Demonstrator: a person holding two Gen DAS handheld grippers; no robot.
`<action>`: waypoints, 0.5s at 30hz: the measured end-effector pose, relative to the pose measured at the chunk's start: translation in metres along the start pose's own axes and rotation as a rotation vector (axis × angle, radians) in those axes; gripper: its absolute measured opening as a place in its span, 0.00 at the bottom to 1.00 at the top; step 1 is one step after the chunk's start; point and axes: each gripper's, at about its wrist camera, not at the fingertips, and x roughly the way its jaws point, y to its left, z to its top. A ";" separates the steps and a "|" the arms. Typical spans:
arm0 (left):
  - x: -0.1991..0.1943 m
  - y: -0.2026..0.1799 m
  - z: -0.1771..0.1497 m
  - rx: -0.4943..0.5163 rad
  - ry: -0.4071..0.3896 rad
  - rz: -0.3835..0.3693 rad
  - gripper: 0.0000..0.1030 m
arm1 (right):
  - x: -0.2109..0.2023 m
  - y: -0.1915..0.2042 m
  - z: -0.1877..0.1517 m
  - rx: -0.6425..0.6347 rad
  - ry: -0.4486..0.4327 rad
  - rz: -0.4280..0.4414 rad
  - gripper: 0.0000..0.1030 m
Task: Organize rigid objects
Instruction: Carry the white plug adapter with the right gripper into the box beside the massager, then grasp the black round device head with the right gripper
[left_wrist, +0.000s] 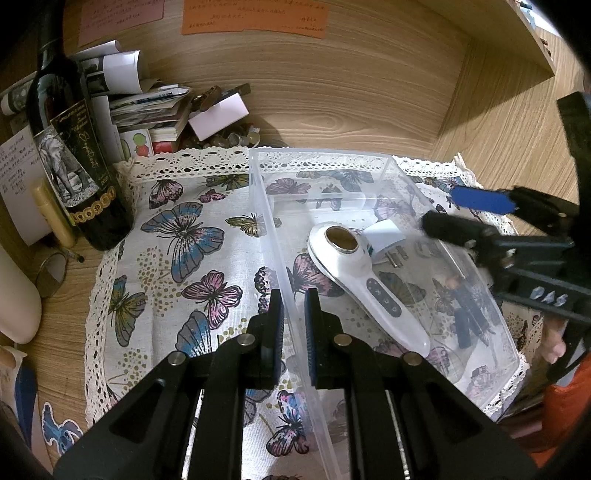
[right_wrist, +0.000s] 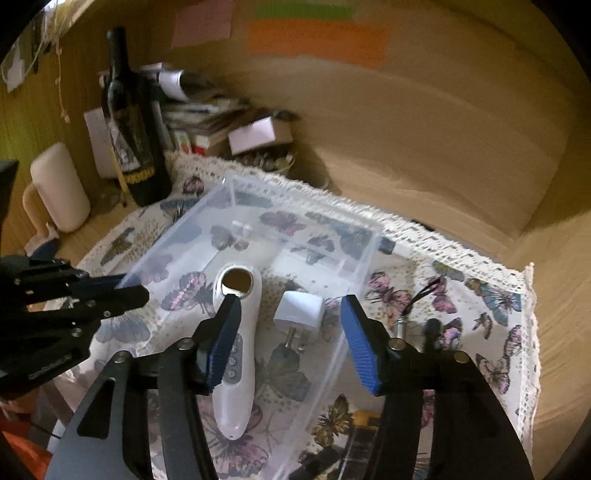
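A clear plastic box (left_wrist: 373, 158) stands on the butterfly cloth (left_wrist: 177, 236). Inside it lie a white handheld device (left_wrist: 362, 273) with a round metal head and buttons, and a white plug adapter (left_wrist: 384, 232). My left gripper (left_wrist: 294, 310) is shut on the box's left wall. My right gripper (right_wrist: 288, 328) is open and empty above the box, its fingers over the device (right_wrist: 236, 354) and the adapter (right_wrist: 299, 308). In the left wrist view it (left_wrist: 443, 210) reaches in from the right. In the right wrist view the left gripper (right_wrist: 129, 288) holds the box (right_wrist: 295, 221) wall.
A dark wine bottle (left_wrist: 70, 147) stands at the cloth's back left, beside papers and small boxes (left_wrist: 155, 107). A white cylinder (right_wrist: 59, 188) stands left of the bottle. A small metal item with a black cord (right_wrist: 413, 317) lies on the cloth right of the box.
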 end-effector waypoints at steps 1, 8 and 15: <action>0.000 0.000 0.000 0.000 0.000 0.000 0.10 | -0.004 -0.003 0.000 0.010 -0.009 -0.003 0.56; 0.000 0.000 0.000 0.001 0.000 0.000 0.10 | -0.033 -0.034 -0.002 0.089 -0.079 -0.064 0.67; 0.000 0.000 0.000 -0.002 -0.001 0.000 0.10 | -0.050 -0.077 -0.009 0.155 -0.089 -0.202 0.68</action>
